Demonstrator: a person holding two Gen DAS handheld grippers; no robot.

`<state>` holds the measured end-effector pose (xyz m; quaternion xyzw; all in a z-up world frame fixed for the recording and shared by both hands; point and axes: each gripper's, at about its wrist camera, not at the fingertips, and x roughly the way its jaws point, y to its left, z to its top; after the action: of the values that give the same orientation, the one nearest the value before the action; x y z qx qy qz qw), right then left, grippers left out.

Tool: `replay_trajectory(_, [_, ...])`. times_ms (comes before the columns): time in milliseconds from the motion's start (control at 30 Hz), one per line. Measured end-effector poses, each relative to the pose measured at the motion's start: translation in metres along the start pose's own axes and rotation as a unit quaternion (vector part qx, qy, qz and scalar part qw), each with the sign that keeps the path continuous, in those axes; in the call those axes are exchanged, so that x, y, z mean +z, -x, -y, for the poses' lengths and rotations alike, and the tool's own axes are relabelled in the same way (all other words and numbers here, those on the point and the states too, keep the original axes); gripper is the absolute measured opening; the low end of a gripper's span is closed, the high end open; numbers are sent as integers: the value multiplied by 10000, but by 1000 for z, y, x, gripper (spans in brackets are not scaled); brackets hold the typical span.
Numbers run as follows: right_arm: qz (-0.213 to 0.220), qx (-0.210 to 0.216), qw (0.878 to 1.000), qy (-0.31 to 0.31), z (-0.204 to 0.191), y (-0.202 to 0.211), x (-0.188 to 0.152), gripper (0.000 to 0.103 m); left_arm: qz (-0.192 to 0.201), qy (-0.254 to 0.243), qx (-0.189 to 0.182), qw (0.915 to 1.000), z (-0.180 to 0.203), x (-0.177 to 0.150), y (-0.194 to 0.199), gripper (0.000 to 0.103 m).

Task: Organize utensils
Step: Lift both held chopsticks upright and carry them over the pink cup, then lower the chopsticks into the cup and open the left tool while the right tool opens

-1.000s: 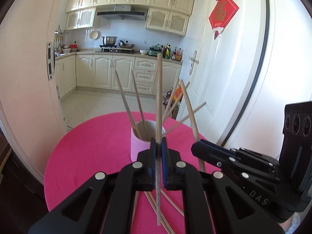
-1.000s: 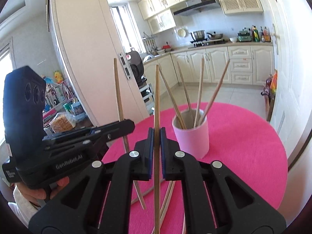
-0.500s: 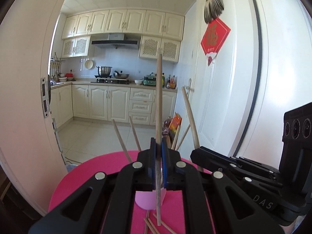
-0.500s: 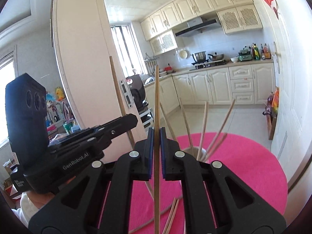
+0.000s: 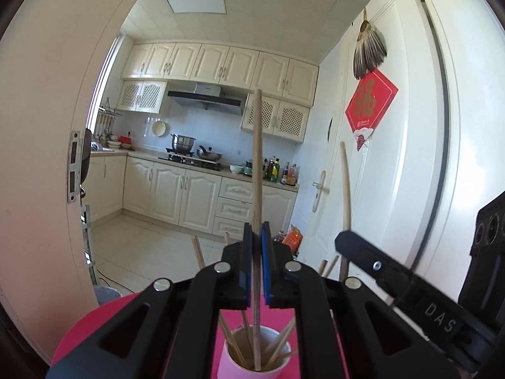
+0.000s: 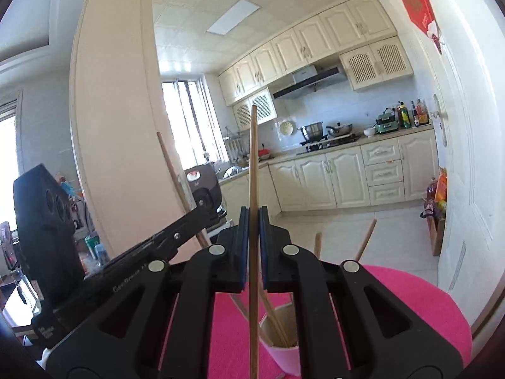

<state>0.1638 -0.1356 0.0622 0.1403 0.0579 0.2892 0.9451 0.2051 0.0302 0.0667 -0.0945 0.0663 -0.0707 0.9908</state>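
Both grippers have tilted upward since a moment ago, so the kitchen ceiling fills the views and the pink table has dropped to the bottom edge.

From the left wrist camera, the left gripper is clenched on an upright wooden chopstick, whose lower end reaches down inside the pink cup. That cup stands on the pink tablecloth just below the jaws, with several more chopsticks leaning outward in it. To the right, the right gripper shows as a black arm, with another chopstick rising from its tip.

From the right wrist camera, the right gripper is clamped tight on its own chopstick, held upright, its lower end passing down in front of the tablecloth to the left of the cup; whether it touches the cloth I cannot tell. The cup sits near the bottom, right of centre, with sticks leaning in it. The left gripper reaches in from the left, gripping its chopstick, which leans a little leftward.
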Motion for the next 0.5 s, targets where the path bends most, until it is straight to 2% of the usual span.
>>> replay_trajectory(200, [462,-189,9986,158,1,-4,-4,7,-141,-175,24,9997,1,-11,-16,6])
replay_trajectory(367, [779,-394,9958,268,2,-9,-6,7,-553,-239,4,9982,-6,-24,-28,6])
replay_trajectory(500, [895,-524,9940,342,-2,-11,-12,7,-670,-321,34,9972,-10,-29,-28,7])
